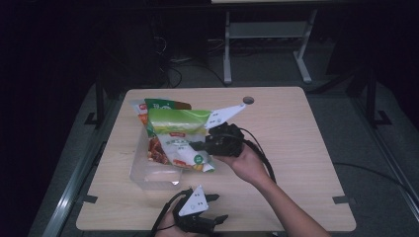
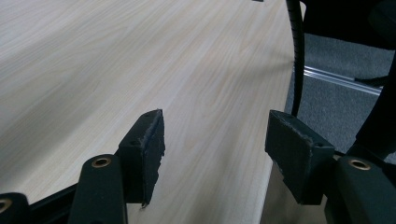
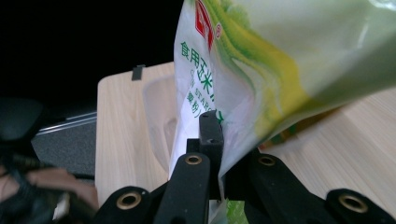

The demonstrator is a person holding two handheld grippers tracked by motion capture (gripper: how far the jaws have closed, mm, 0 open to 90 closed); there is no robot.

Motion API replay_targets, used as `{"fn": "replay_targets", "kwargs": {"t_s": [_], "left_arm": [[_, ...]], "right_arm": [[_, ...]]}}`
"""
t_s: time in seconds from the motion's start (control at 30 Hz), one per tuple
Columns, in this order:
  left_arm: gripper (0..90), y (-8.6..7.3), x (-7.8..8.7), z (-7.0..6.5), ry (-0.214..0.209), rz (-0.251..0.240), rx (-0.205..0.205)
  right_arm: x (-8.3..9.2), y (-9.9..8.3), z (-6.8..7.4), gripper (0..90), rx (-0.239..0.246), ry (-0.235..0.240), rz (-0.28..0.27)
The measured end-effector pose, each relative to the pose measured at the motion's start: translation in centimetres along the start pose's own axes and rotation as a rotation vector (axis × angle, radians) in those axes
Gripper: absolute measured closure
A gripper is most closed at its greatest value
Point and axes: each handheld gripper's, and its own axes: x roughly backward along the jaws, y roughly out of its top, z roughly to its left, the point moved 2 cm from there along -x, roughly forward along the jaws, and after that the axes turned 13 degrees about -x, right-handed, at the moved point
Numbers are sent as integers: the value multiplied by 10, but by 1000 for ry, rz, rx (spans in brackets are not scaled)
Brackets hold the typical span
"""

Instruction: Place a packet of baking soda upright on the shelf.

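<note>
Right gripper (image 3: 212, 140): clamped on green snack bag (image 1: 180, 136), held above clear tub (image 1: 148, 173), long axis slanted | left gripper (image 2: 212, 149): fingers parted, nothing held, over desk (image 2: 93, 60).

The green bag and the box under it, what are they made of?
The green bag looks like thin, glossy plastic film: it creases, shines and carries printed writing. The box seems to be clear, stiff plastic, since the table shows through its walls. The table looks like pale wood or wood-look laminate, with fine grain lines.
</note>
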Motion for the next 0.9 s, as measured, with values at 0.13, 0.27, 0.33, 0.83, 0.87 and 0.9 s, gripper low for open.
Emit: {"fn": "replay_targets", "kwargs": {"t_s": [0.13,0.27,0.33,0.83,0.87,0.9], "left_arm": [[368,0,0,-3,-3,-8,-3],[366,-2,4,-5,-6,-1,-4],[366,-3,7,-7,-8,-5,6],[359,-11,17,-10,-13,10,5],[359,-11,17,-10,-13,11,6],[359,-12,18,-11,-13,7,12]], "right_arm": [[-23,11,9,885,8,30,4],[-45,16,16,886,8,59,12],[-55,17,18,885,10,66,22],[-112,15,28,887,-14,123,65],[-115,14,27,887,-11,121,66],[-116,12,28,888,-21,124,67]]}}
